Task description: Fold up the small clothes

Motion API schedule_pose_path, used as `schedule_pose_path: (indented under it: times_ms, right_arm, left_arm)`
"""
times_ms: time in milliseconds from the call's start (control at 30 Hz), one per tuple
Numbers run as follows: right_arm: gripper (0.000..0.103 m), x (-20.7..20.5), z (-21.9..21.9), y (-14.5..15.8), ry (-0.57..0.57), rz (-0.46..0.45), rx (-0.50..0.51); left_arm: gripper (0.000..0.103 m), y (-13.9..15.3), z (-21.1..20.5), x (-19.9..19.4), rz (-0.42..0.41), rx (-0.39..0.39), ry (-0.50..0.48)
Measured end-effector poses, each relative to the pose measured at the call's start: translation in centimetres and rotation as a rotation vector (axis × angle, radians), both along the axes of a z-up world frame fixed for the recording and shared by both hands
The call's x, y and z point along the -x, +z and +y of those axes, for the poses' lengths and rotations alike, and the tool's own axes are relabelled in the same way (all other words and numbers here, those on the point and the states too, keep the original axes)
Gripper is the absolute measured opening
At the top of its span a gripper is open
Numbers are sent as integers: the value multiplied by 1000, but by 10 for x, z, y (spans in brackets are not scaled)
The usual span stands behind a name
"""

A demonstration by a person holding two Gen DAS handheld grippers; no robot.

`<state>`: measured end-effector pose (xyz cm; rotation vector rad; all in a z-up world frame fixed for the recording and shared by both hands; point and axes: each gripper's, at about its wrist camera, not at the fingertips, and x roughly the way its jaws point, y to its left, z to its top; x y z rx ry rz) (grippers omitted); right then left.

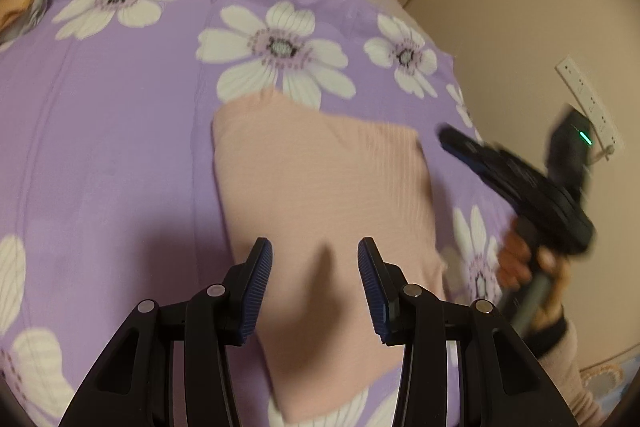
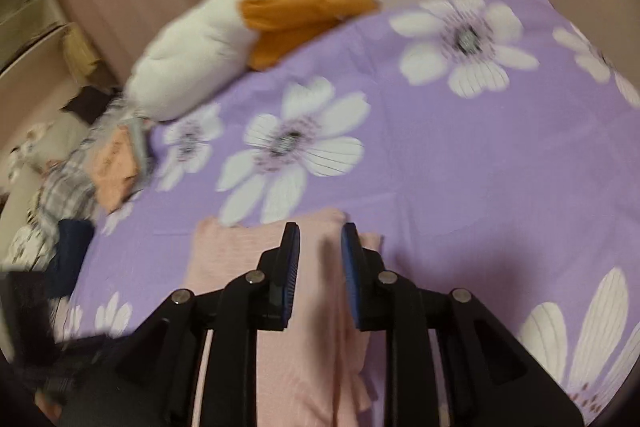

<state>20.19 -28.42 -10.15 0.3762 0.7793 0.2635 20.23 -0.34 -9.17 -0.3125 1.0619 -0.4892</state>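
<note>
A pink ribbed garment point(image 1: 320, 187) lies folded into a flat rectangle on the purple flowered bedsheet point(image 1: 100, 147). My left gripper point(image 1: 315, 247) hangs open above the garment's near part, holding nothing. My right gripper point(image 2: 320, 231) is open with a narrower gap, above the same pink garment point(image 2: 304, 327), holding nothing. The right gripper also shows in the left wrist view point(image 1: 520, 179), held in a hand off the garment's right edge, blurred.
A white plush duck with an orange beak point(image 2: 208, 43) lies at the far end of the bed. A heap of other clothes point(image 2: 100, 163) sits at the bed's left side. A wall and a white power strip point(image 1: 588, 103) are at the right.
</note>
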Motion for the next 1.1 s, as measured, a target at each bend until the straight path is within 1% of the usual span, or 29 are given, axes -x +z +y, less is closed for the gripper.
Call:
schedule_pose_path:
  times_ms: [67, 100, 167, 233, 300, 367, 500, 533, 600, 633, 733, 800, 867, 933, 1033, 1100]
  right_arm:
    - [22, 10, 7, 2, 57, -6, 32]
    - [20, 14, 12, 0, 78, 0, 65]
    - [20, 14, 18, -10, 100, 20, 90]
    - [19, 8, 16, -20, 88, 47, 91]
    - [19, -3, 11, -34, 67, 86, 65]
    - [19, -11, 9, -44, 46, 118, 57]
    - [21, -22, 6, -69, 26, 200, 57]
    - [20, -22, 5, -72, 23, 205, 48]
    - [21, -19, 4, -71, 12, 201, 34]
    - [23, -17, 4, -68, 6, 198, 34]
    - [23, -3, 7, -53, 7, 149, 70]
    - [24, 12, 9, -41, 37, 105, 71]
    - [24, 30, 11, -31, 70, 65, 46]
    - [24, 47, 14, -27, 106, 45, 25]
    - [23, 68, 24, -30, 146, 52, 36]
    - [23, 80, 29, -39, 156, 78, 59]
  left_arm:
    - [42, 0, -6, -12, -25, 10, 2]
    - [42, 0, -8, -16, -34, 9, 6]
    - [42, -4, -17, -27, -42, -3, -7]
    - [42, -11, -25, -35, -33, -29, -18]
    - [42, -17, -30, -38, -17, -60, -18]
    - [42, -27, -32, -42, 18, -84, -22]
    - [42, -32, -32, -45, 32, -76, -24]
    - [42, -31, -32, -45, 35, -76, -25]
    - [42, -28, -31, -44, 38, -75, -23]
    - [42, -26, -31, -42, 37, -77, -23]
    - [42, -19, -29, -31, 31, -76, -25]
    - [42, -13, -28, -18, 13, -62, -32]
    - [42, -9, -26, 1, -4, -47, -48]
    - [42, -11, -26, 14, -11, -51, -58]
    - [42, -13, -30, 34, -36, -80, -83]
    - [42, -18, -32, 41, -27, -92, -94]
